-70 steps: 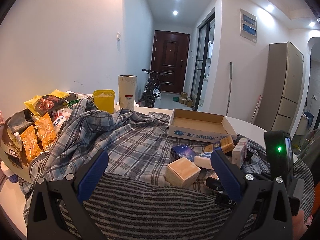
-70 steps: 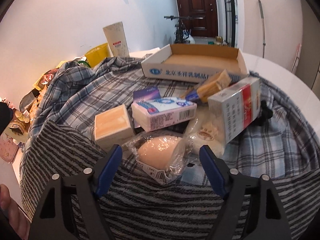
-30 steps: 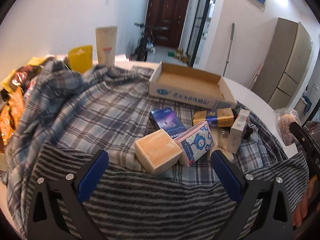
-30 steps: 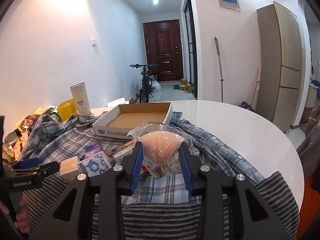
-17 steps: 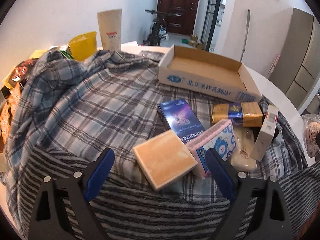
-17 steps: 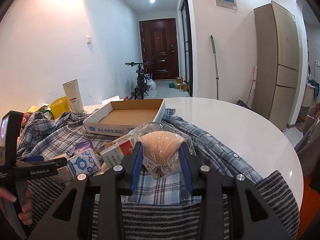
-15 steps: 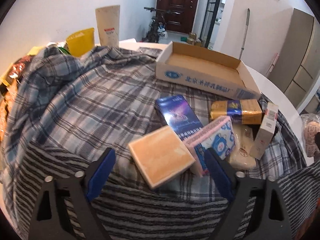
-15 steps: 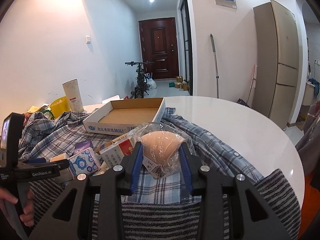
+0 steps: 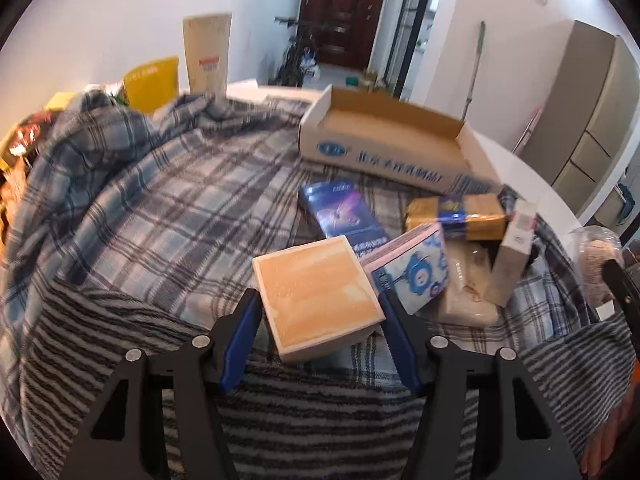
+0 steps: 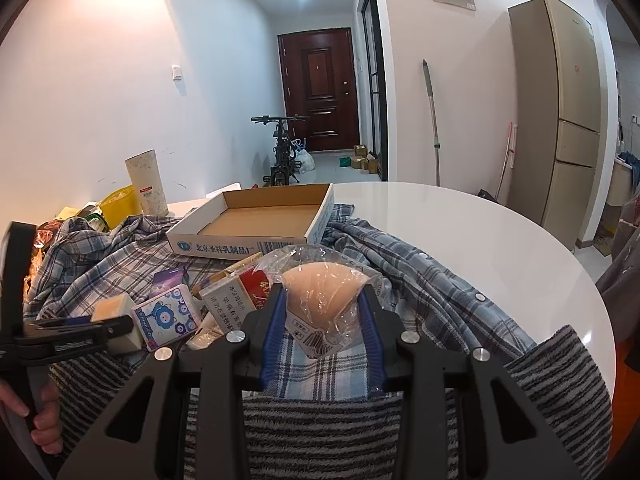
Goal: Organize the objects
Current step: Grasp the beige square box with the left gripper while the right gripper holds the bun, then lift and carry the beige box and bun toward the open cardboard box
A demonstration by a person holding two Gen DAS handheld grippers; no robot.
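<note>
A tan square box (image 9: 316, 288) lies on the plaid cloth (image 9: 160, 200), and my left gripper (image 9: 320, 320) reaches around it. Its jaws are closing, with the blue pads (image 9: 244, 328) right beside the box's two sides. My right gripper (image 10: 322, 312) is shut on a plastic-wrapped bun (image 10: 324, 284), held up above the cloth. The right wrist view also shows the left gripper (image 10: 80, 328) at the tan box (image 10: 114, 308). An open cardboard tray (image 9: 384, 148) sits beyond the pile.
Beside the tan box lie a dark blue box (image 9: 344, 216), a blue-patterned tissue pack (image 9: 412, 276), a gold-and-blue pack (image 9: 456, 216) and a white-and-red carton (image 9: 514, 256). A striped cloth (image 9: 320, 420) covers the near edge. A yellow tub (image 9: 152, 80) and snack bags stand far left.
My left gripper has come down over the tan box and its jaws have narrowed around it. The right gripper keeps still with the wrapped bun.
</note>
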